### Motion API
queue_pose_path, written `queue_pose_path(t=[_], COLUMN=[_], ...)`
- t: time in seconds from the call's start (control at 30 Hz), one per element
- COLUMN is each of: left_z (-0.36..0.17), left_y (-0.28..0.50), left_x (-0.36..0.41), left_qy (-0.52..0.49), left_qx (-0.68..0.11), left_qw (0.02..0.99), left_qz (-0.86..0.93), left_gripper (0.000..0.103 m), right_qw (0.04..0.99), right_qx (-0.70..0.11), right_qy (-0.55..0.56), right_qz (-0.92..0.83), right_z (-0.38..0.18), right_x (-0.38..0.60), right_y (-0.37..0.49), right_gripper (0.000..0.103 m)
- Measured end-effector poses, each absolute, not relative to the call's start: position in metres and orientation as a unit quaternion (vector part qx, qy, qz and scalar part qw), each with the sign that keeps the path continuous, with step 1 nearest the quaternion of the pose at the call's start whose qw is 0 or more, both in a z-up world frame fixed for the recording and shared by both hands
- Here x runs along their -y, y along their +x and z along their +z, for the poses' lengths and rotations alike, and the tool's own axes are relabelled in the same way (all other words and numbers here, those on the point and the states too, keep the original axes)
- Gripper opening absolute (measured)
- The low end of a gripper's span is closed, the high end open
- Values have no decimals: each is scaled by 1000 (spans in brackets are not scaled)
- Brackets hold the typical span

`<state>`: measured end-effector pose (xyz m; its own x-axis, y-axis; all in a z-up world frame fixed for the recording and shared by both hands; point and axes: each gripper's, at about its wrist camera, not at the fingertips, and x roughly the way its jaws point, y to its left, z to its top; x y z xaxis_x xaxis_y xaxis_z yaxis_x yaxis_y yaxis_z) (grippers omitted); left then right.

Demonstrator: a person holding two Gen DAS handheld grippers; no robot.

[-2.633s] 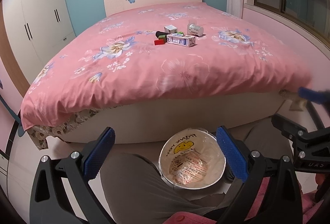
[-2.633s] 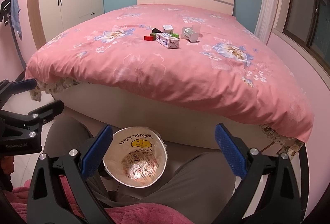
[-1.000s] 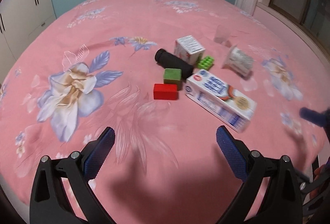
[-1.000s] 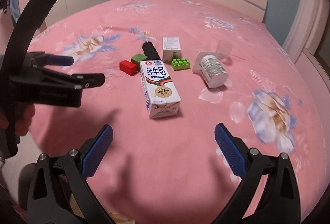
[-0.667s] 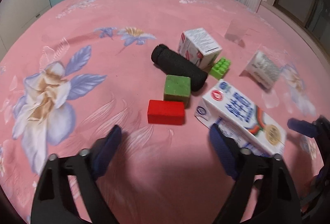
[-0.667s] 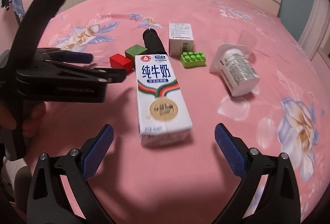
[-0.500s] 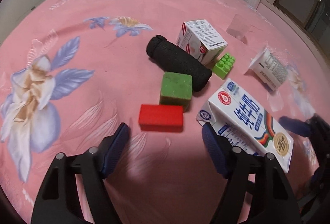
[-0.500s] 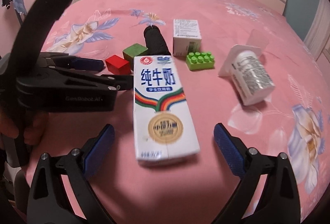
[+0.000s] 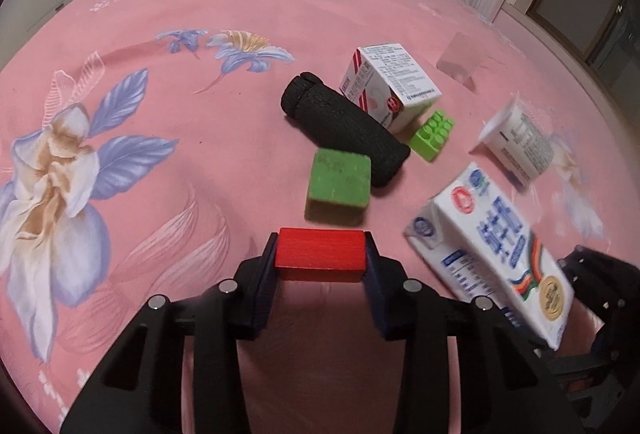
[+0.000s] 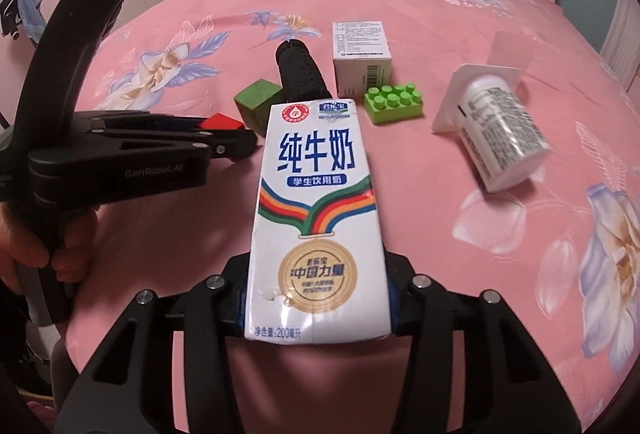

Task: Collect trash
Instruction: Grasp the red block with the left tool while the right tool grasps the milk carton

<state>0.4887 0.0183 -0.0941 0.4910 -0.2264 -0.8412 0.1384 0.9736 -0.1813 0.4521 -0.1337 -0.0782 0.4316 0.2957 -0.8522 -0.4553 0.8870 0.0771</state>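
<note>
The left claw [image 9: 321,261] is clamped on a red block [image 9: 321,253], one finger pressed on each short end, low over the pink flowery bed [image 9: 168,106]. The right claw [image 10: 318,298] is clamped on the bottom end of a white milk carton [image 10: 318,218], which points away toward the other things. Just past the red block sits a green cube [image 9: 339,186], and it touches a black roll [image 9: 344,130] lying on its side. A white medicine box [image 9: 390,84] leans against the far side of the roll. A bright green toy brick [image 9: 432,135] lies just beside that box. A white cup [image 10: 500,138] with a label lies tipped over, off to the right of the brick.
</note>
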Motion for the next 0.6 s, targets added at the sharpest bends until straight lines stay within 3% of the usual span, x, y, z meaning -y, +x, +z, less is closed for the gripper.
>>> queue_pose_path(t=[0.27, 0.6], left_z=[-57, 28], left_y=[441, 354], left_x=[-21, -19], left_qy=[-24, 36], left_qx=[-482, -416], left_qw=[870, 904], left_qz=[-100, -91], left_gripper=[42, 42], right_qw=[856, 883], right_qx=[-471, -430], right_qy=[-70, -74], right_qz=[201, 173], right_z=[-38, 31], right_x=[152, 171], right_y=[421, 355], right_gripper=[49, 49])
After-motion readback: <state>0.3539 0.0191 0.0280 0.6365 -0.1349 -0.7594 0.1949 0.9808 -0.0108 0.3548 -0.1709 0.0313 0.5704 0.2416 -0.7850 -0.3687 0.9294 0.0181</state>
